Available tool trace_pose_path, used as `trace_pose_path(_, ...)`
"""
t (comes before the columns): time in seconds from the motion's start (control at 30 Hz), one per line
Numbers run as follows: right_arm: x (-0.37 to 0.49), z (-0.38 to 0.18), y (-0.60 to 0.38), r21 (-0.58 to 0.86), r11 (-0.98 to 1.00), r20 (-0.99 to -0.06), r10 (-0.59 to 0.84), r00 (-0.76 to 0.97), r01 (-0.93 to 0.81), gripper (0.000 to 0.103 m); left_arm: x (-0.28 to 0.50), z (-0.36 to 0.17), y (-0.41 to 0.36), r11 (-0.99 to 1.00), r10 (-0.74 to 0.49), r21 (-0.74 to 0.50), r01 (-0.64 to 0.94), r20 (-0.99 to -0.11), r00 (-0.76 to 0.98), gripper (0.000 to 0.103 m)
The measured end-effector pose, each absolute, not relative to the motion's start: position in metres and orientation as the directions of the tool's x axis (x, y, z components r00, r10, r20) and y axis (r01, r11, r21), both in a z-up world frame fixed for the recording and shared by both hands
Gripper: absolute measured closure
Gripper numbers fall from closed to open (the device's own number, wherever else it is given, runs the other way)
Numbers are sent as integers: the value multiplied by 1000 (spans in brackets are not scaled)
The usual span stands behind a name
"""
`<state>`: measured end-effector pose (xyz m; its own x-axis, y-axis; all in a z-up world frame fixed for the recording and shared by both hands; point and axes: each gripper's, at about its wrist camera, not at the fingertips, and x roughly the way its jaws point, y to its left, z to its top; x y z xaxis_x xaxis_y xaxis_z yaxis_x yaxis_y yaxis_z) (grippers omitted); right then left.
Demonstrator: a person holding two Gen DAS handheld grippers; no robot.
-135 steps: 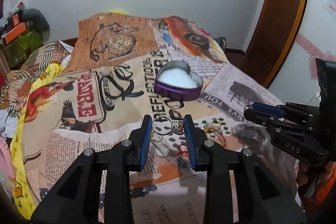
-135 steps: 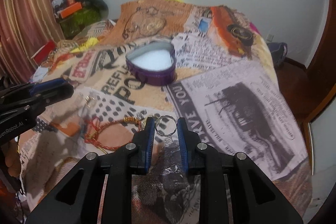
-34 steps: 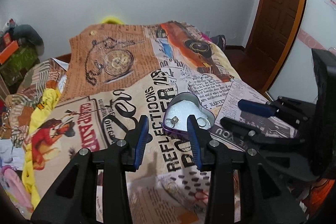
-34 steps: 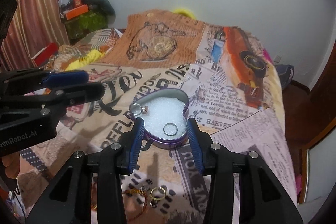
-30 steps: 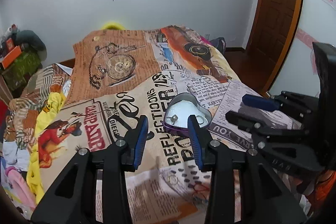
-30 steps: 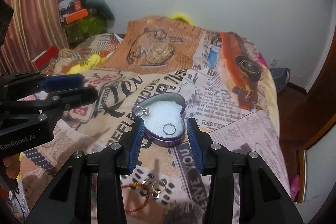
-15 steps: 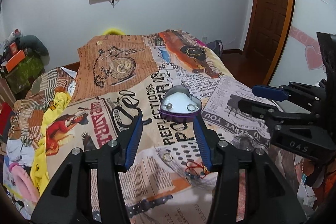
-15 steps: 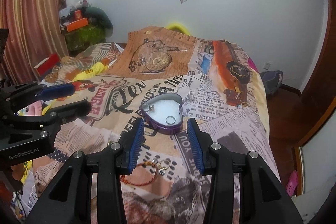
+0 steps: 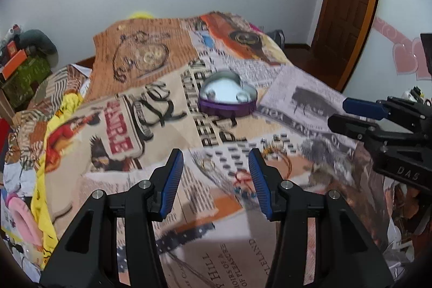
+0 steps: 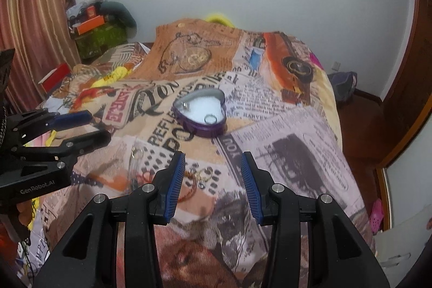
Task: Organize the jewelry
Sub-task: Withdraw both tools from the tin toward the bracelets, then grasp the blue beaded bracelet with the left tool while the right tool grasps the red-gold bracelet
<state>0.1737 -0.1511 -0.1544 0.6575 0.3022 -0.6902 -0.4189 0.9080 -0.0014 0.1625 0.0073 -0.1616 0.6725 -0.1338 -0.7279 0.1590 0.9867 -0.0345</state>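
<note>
Newsprint-patterned bedspread (image 10: 283, 126) carries the heart-shaped tin (image 10: 201, 112), two rings already inside. Both the left gripper (image 9: 216, 177) and right gripper (image 10: 213, 177) hang with jaws apart and empty, near side of the tin. Next, probably: fetch the loose jewelry (image 10: 201, 177) just below the tin.

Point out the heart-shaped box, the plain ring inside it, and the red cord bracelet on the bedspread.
heart-shaped box (image 10: 208, 129): right wrist view, on its purple side wall.
plain ring (image 10: 210, 118): right wrist view, on the band's near edge.
red cord bracelet (image 10: 188, 192): right wrist view, on the cord's lower loop.
</note>
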Motion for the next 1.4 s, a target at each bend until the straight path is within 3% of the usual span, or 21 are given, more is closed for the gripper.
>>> trace_pose_path(0.37,164,-183,-162,30,914,-744,291,602,-405,64,166,-205,-1,984,-168,-101,143,-784,597,55)
trace_pose_path(0.5,165,-190,-166,50,917,-757,293,584,-396,64,171,-216,-5,980,-195,-137,143,-793,577,68)
trace_pose_path(0.67,166,-196,-168,74,916,-764,306,568,-394,64,166,-221,-6,981,-192,-138,135,-784,591,69)
trace_pose_path(0.73,166,-198,-167,84,914,-766,313,561,-396,64,165,-225,-3,971,-238,-181,154,-776,584,78)
trace_pose_path(0.83,167,-200,-163,96,909,-769,326,550,-405,64,165,-227,-1,965,-260,-203,163,-773,579,80)
trace_pose_path(0.9,167,-201,-161,99,907,-770,331,545,-410,64,166,-227,-3,961,-277,-214,176,-773,572,88)
trace_pose_path(1.07,170,-206,-155,108,902,-781,336,526,-417,64,163,-223,-5,963,-270,-204,178,-769,579,97)
trace_pose_path(1.4,175,-209,-149,107,893,-776,349,525,-436,64,146,-197,16,975,-221,-182,127,-733,643,98)
